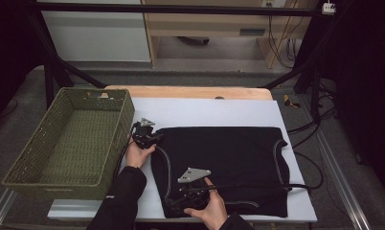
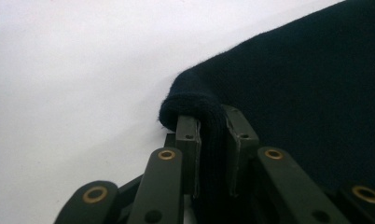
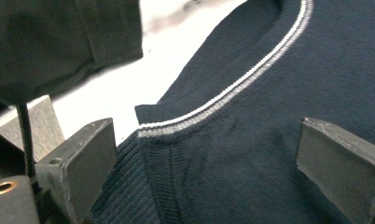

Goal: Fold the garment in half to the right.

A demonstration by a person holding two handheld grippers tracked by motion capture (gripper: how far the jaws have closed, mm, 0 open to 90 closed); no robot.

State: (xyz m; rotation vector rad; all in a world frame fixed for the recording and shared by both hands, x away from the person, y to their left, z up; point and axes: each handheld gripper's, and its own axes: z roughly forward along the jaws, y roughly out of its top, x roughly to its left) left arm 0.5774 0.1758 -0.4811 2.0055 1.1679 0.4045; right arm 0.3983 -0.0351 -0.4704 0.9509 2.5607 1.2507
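Left gripper (image 2: 212,140) fingers clamped on a folded corner of the dark sweater (image 1: 224,163). Right gripper (image 3: 213,172) fingers spread wide over its striped hem. Green basket (image 1: 109,143) alongside on the worktop (image 1: 205,112).

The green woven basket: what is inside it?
The green woven basket shows only its own woven floor inside. Its near wall covers the strip of floor just behind it, so that part cannot be checked.

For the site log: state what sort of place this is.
Probably a lab recording station: a table framed by black metal struts, cables along the far wall, and a sweater with a basket staged.
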